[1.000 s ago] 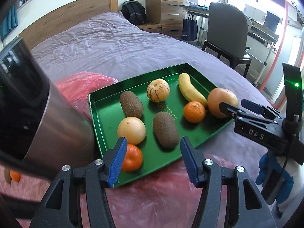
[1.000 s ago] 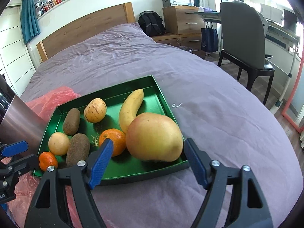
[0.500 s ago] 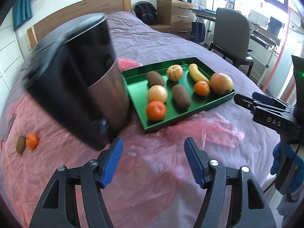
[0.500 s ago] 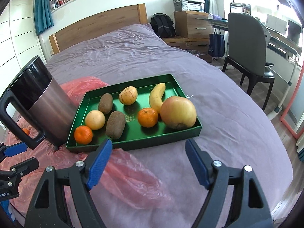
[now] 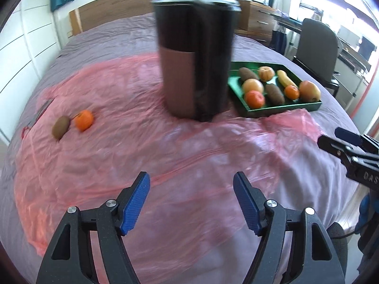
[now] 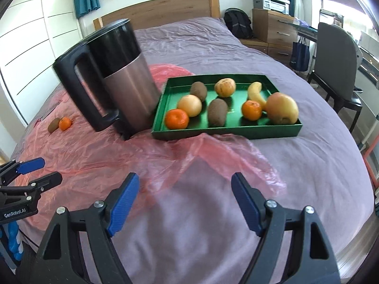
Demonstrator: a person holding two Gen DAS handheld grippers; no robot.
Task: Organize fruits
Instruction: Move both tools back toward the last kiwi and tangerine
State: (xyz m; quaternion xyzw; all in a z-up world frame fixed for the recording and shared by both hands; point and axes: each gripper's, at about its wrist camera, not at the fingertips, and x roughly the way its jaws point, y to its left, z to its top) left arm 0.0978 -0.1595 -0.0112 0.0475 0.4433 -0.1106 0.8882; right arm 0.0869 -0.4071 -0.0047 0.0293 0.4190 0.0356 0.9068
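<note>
The left gripper (image 5: pixel 191 198) hangs above a crumpled pink plastic sheet (image 5: pixel 142 156), its blue-padded jaws opening with nothing between them. The right gripper (image 6: pixel 184 198) is likewise released and empty, poised over the near edge of the same sheet on a bed (image 6: pixel 319 165) covered in purple-grey cloth. Each gripper shows at the edge of the other's view, the two well apart.

Beyond the grippers, a steel kettle (image 6: pixel 123 82) with a black handle and black lid stands on the sheet, just beside the left end of a green tray (image 6: pixel 227 133). The tray rests on the bed with its near edge touching the plastic. Inside it lie two tangerines, one at the near left corner (image 6: pixel 176 118) and one toward the right (image 6: pixel 251 110), two brown kiwis (image 6: pixel 216 112), a pale round fruit (image 6: pixel 189 105), a small striped melon (image 6: pixel 225 87), a banana (image 6: pixel 255 93) and a large yellow-red apple (image 6: pixel 281 108) at the right end.

Two fruits lie outside the tray, far to the left of the kettle on the plastic: a loose tangerine (image 5: pixel 83 120) and a loose kiwi (image 5: pixel 60 126), touching or nearly so.

A wooden headboard (image 6: pixel 161 11), a dark chair (image 6: pixel 336 54) and a chest of drawers (image 6: pixel 272 26) stand behind.
</note>
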